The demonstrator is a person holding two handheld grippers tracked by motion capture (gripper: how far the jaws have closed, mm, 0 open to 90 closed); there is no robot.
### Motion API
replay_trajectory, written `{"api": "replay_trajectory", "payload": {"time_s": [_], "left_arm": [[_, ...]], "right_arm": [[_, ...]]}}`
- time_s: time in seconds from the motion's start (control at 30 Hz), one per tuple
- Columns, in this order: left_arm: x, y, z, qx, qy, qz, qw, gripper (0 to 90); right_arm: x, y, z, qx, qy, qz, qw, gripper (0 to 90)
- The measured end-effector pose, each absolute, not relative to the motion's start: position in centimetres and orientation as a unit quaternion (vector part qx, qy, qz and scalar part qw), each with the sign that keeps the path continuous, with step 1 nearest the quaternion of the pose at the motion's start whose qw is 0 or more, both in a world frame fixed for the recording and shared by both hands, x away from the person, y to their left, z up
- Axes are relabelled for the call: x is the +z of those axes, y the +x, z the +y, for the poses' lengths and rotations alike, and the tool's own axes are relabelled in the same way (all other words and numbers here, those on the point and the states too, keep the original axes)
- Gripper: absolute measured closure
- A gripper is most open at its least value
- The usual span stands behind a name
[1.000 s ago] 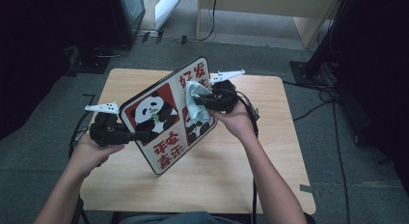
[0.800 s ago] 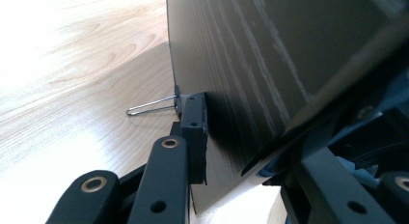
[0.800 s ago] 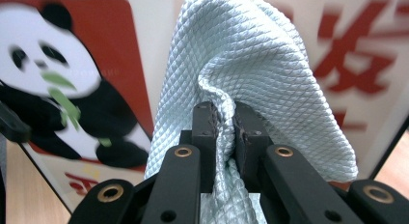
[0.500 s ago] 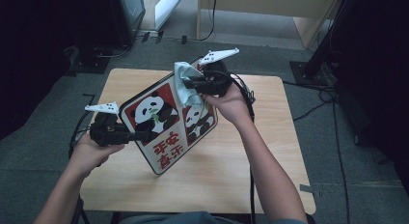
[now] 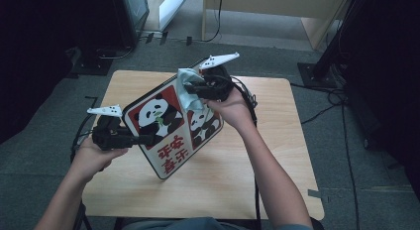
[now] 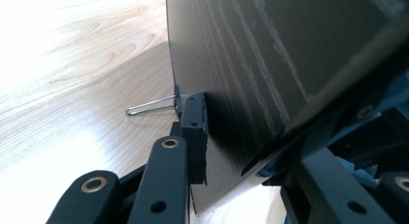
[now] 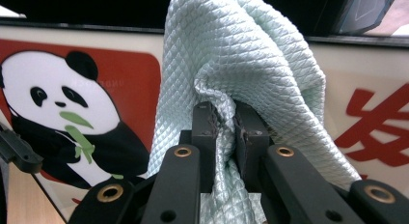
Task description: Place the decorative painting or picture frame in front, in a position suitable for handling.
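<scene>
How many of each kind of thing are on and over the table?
Tools: 2, the left tool and the right tool
Panda boards: 1, the panda board
Cloths: 1, the pale green cloth
Tables: 1, the wooden table
Total: 5

Wooden table (image 5: 277,155), grey carpet floor (image 5: 356,141)

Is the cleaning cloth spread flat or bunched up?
Bunched: the cloth folds between the shut right gripper, against the panda sign.
</scene>
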State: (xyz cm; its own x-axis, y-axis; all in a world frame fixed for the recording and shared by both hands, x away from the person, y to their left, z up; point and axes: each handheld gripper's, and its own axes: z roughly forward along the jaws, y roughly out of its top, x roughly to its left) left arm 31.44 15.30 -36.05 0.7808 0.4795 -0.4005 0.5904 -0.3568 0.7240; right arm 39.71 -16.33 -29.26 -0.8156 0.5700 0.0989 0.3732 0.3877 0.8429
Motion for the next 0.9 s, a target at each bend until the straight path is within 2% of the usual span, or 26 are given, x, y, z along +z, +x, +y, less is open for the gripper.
{"api": "replay_trajectory", "payload": {"time_s": [0.9], "left_arm": [[-36.1,31.5,15.3,-0.060,0.822,0.324,0.464,71.4]], "right_arm": [[-33.0,39.2,-17.2,0.482,0.295,0.820,0.086,81.2]]}}
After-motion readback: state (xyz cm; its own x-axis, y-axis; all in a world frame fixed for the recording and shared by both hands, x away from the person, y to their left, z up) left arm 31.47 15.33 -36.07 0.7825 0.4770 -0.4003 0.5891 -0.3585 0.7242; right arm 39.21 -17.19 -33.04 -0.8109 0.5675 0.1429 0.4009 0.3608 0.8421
